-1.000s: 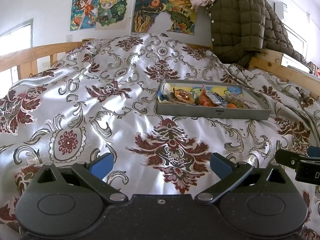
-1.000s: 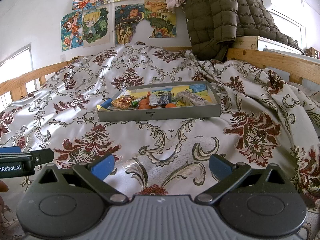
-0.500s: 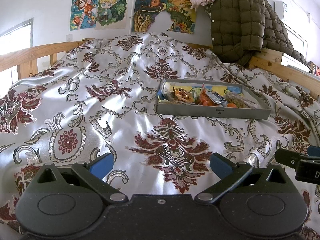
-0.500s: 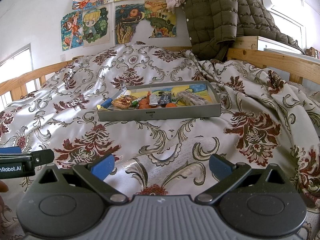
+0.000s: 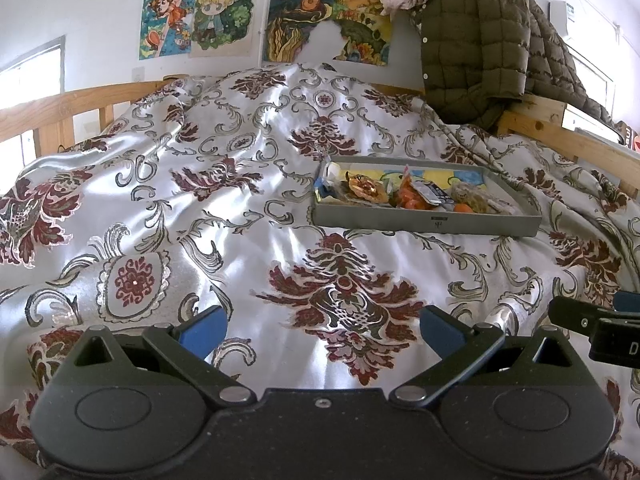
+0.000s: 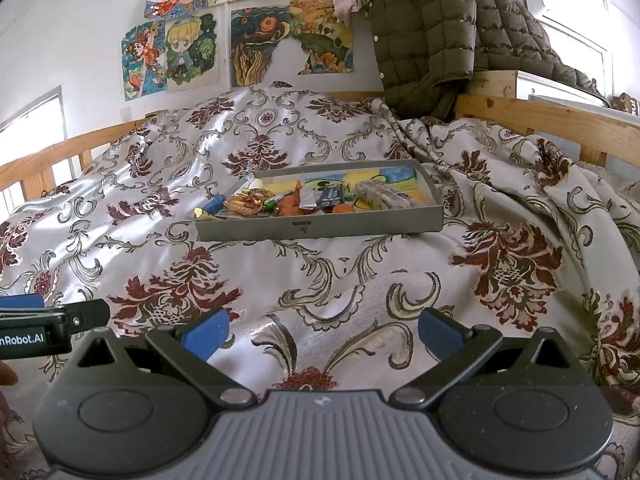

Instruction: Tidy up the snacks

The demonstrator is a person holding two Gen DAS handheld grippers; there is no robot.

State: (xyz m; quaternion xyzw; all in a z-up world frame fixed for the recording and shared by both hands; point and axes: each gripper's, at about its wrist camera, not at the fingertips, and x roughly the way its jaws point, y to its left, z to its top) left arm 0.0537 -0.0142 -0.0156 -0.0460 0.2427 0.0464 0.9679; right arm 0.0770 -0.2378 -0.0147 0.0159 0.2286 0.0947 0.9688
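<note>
**Snack tray on the quilt, both grippers apart and empty**

Hard to make out: most wrappers in the grey tray [image 6: 320,230], heaped and overlapping; only orange packets [image 6: 290,209], a dark blue sachet [image 6: 333,196] and a clear pack [image 6: 382,196] along the right side readable; yellow-and-blue printed floor of the tray bare toward its far right corner. Cut off at the frame edge: right gripper [image 5: 592,326], seen from the left wrist only as a black finger at the right border; left gripper [image 6: 48,320], seen from the right wrist only as a finger at the left border, beside a fingertip [image 6: 7,378].

Resting mid-bed on the patterned quilt [image 5: 240,208], well ahead of both grippers, nearer the right rail [image 6: 552,118]; jaws of both spread wide, blue pads [image 5: 202,330] holding nothing.

Olive quilted jacket [image 5: 476,40] draped over the rail; posters [image 6: 188,52] on the wall.
</note>
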